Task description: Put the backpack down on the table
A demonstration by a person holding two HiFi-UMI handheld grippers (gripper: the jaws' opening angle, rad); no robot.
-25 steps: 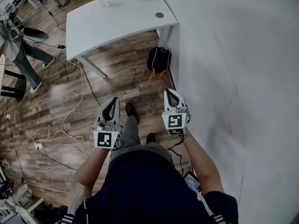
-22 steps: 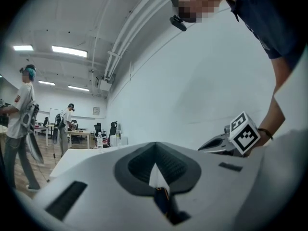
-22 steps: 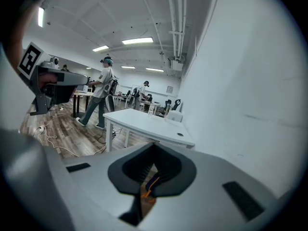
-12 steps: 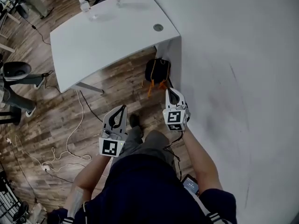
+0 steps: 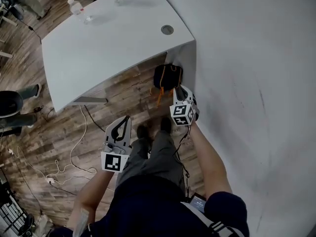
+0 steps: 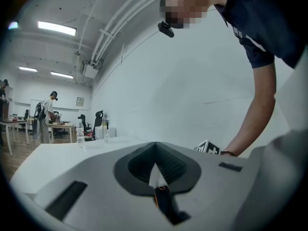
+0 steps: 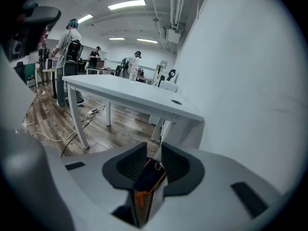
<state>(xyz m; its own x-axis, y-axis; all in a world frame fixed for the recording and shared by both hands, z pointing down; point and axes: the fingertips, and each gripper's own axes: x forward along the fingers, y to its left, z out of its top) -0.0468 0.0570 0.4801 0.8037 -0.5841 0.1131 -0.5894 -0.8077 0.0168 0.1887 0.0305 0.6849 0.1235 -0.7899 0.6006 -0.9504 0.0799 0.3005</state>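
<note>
Your right tongs (image 5: pixel 181 90) have just been opening and stand slightly spread, pinching nothing. The black-and-orange backpack (image 5: pixel 167 76) sits on the floor (image 5: pixel 123 95) just ahead of their tips, below the near corner of the white worktop (image 5: pixel 98 48). Your left tongs (image 5: pixel 125 120) are pressed together and empty, well back from the backpack.

White counter (image 5: pixel 113 43) butts against plain white wall (image 5: pixel 256 83) on its right. Wood-plank floor (image 5: pixel 54 127) under it, white cables (image 5: pixel 79 137) trailing to its left. Ceiling strip lights (image 7: pixel 126 5) on above it. More desks (image 6: pixel 61 125) beyond it.
</note>
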